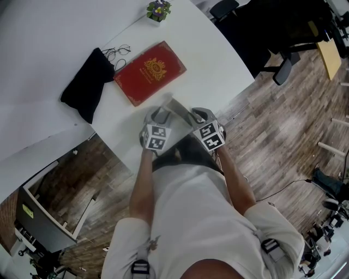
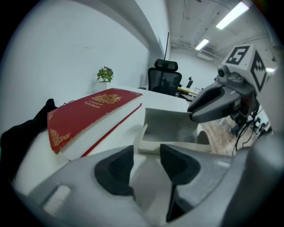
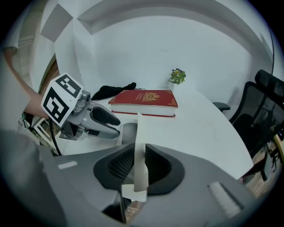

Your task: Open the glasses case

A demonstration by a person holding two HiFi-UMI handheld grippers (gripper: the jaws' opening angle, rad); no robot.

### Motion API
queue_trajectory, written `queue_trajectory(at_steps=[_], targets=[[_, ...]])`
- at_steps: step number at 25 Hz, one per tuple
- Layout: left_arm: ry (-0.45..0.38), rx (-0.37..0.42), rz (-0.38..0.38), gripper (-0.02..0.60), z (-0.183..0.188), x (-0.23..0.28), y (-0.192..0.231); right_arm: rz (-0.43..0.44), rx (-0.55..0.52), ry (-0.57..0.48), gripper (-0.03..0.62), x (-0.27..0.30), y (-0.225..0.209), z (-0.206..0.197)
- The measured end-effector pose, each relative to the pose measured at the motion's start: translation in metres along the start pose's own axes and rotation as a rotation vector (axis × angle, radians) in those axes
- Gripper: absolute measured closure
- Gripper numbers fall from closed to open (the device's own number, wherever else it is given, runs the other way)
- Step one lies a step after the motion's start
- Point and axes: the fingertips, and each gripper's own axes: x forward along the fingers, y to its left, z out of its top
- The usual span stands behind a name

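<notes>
The white glasses case (image 1: 175,106) lies near the table's front edge, between both grippers, with its lid raised. In the left gripper view the case (image 2: 171,126) shows an open tray with an upright flap. My left gripper (image 2: 144,166) is shut on the near end of the case. My right gripper (image 3: 140,164) is shut on the thin white lid flap (image 3: 141,133), which stands on edge between its pads. In the head view the left gripper (image 1: 160,115) and the right gripper (image 1: 194,115) sit side by side. The inside of the case is mostly hidden.
A red book (image 1: 149,72) lies just behind the case, with a black cloth pouch (image 1: 87,83) and a pair of glasses (image 1: 117,53) to its left. A small potted plant (image 1: 158,10) stands at the back. Black office chairs (image 1: 283,32) stand off the table's right edge.
</notes>
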Motion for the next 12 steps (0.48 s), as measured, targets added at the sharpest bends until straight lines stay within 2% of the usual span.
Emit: queue_trajectory(at_steps=[3,12], targets=[[-0.021,0.005,-0.001,0.394,0.0040,0.0010,0.0003,-0.002,0.002,-0.002,0.526,0.0004,-0.0025,0.0003],[-0.009,-0.002,0.003,0.394,-0.0003,-0.0004,-0.0002,-0.008,0.011,-0.003,0.542,-0.0007,-0.0077,0.0003]])
